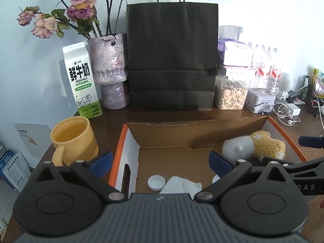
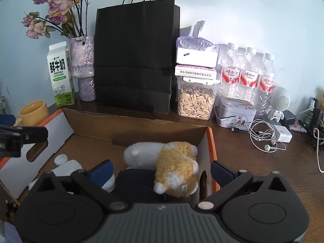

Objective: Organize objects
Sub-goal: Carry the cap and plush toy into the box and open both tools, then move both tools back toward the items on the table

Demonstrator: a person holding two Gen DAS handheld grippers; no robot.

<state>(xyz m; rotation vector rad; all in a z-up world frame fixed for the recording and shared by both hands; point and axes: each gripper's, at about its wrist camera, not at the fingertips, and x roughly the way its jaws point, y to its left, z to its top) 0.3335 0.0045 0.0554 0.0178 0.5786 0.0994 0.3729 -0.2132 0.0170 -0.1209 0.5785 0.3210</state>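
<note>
An open cardboard box (image 1: 202, 129) with orange edges sits on the dark wooden tabletop (image 2: 253, 162), filling the lower middle of both views. Inside it, a white-and-yellow plush toy (image 2: 172, 164) lies on its side against the box's right wall, partly on a dark flat item that is hard to identify. A white bottle cap (image 1: 156, 182) and a crumpled white tissue (image 1: 180, 185) lie on the box floor toward its lower left.

The left tool (image 1: 161, 162) hangs over the box with its blue-padded jaws spread wide and nothing between them. The right tool (image 2: 162, 171) likewise stands wide open, its jaws either side of the toy without pressing on it.

At the left of the frame, outside the box, stands a yellow mug (image 1: 74, 139), seemingly empty. Behind it are a milk carton (image 1: 82, 83) and a purple vase (image 1: 110, 68) holding dried roses (image 1: 81, 2). A black paper bag (image 1: 172, 54) stands upright behind the box. To its right, a clear lidded jar (image 2: 195, 99) is filled with pale seeds, with small boxes stacked on top; beside it are water bottles (image 2: 249, 77) and a closed tin (image 2: 235, 113).
</note>
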